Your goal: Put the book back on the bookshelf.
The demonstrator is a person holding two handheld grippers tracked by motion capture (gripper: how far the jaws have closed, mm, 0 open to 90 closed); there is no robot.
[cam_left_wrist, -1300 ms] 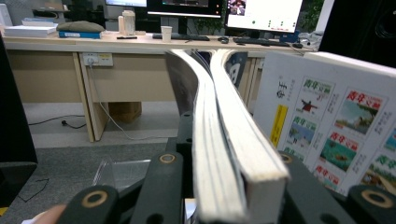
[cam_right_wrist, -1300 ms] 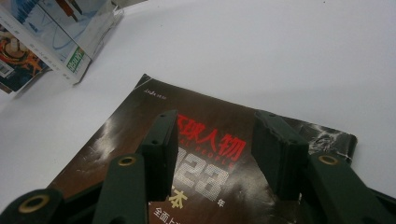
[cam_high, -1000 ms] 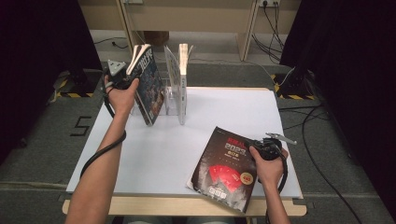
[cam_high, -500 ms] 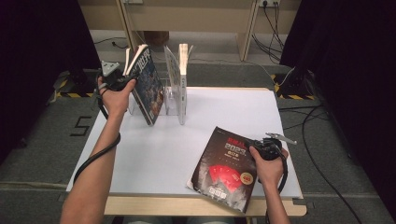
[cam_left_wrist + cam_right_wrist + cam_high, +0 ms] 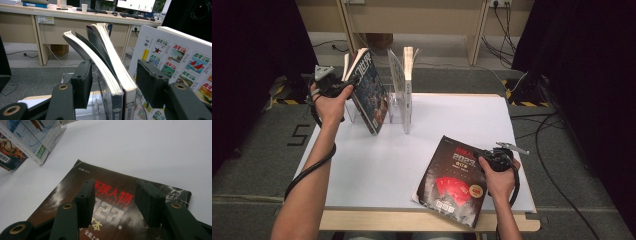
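Two thick magazines [image 5: 368, 92] lean to the left in a clear plastic rack [image 5: 393, 109] at the back left of the white table [image 5: 377, 165]. My left gripper [image 5: 347, 86] is at their top left edge. In the left gripper view these magazines [image 5: 112, 75] stand between the jaws of the left gripper [image 5: 113, 83]; the jaws have just been opening and the pads [image 5: 82, 82] stand clear of the covers. A dark magazine with red print [image 5: 454, 180] lies flat at the front right. My right gripper [image 5: 479, 156] [image 5: 115, 197] hovers open over its top edge [image 5: 112, 185].
A white-covered magazine [image 5: 408, 87] [image 5: 180, 62] stands upright in the rack's right slot. The table's front edge is near the dark magazine. Cables trail from both hands. Desks and floor cables lie beyond the table's far side.
The left gripper's jaws have spread apart around the leaning magazines and the hand has drawn slightly left and back. The right hand and the dark magazine have not moved.
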